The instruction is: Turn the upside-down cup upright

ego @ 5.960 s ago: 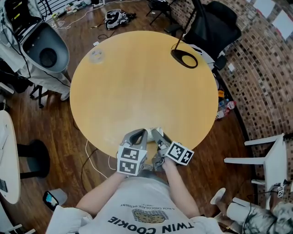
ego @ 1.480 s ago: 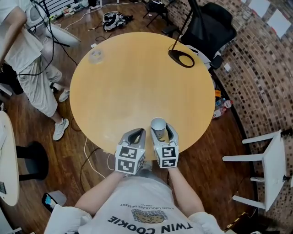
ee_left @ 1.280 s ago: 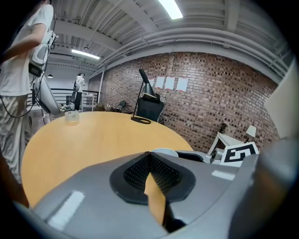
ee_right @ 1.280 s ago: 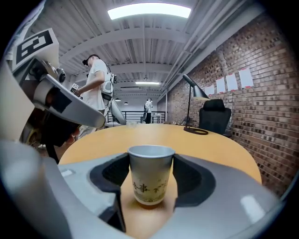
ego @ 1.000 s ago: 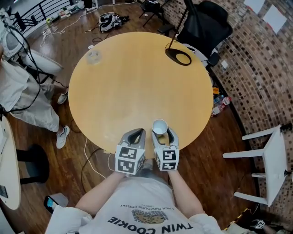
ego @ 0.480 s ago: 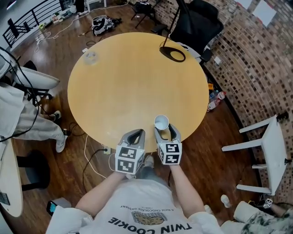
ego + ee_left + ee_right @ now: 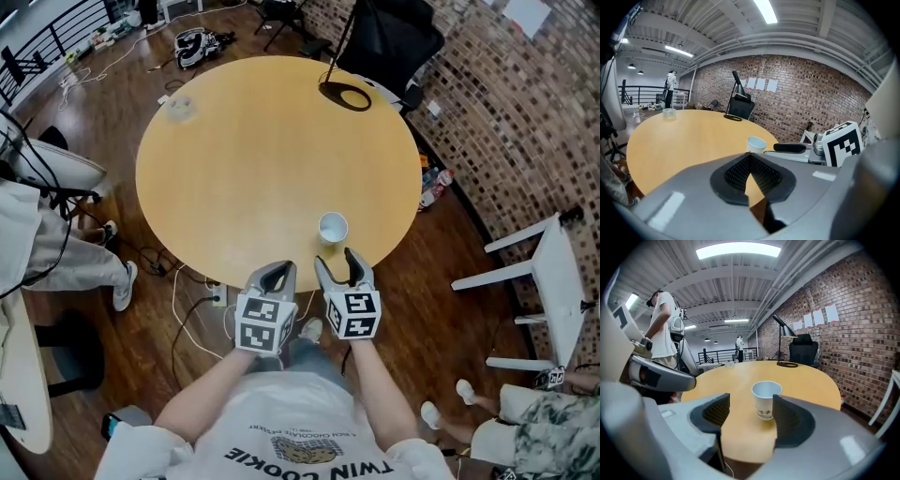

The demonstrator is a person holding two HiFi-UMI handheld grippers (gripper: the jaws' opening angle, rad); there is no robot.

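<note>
A white paper cup (image 7: 332, 227) stands upright, mouth up, on the round wooden table (image 7: 262, 159) near its front edge. My right gripper (image 7: 335, 257) is just behind it, open, with nothing between the jaws. In the right gripper view the cup (image 7: 766, 399) stands a little beyond the spread jaws of the right gripper (image 7: 749, 409), apart from both pads. My left gripper (image 7: 274, 270) hangs off the table's edge beside the right one, shut and empty. In the left gripper view, that gripper's (image 7: 750, 158) pads meet, with the cup (image 7: 756, 144) ahead to the right.
A black lamp base (image 7: 343, 96) sits at the table's far right edge and a small clear container (image 7: 180, 107) at the far left. A black chair (image 7: 389, 37) stands behind the table, a white chair (image 7: 553, 272) to the right, a person (image 7: 37, 225) at the left.
The right gripper carried the cup, mouth up, onto the table, let go and drew back toward me. The left gripper stayed shut at the edge.
</note>
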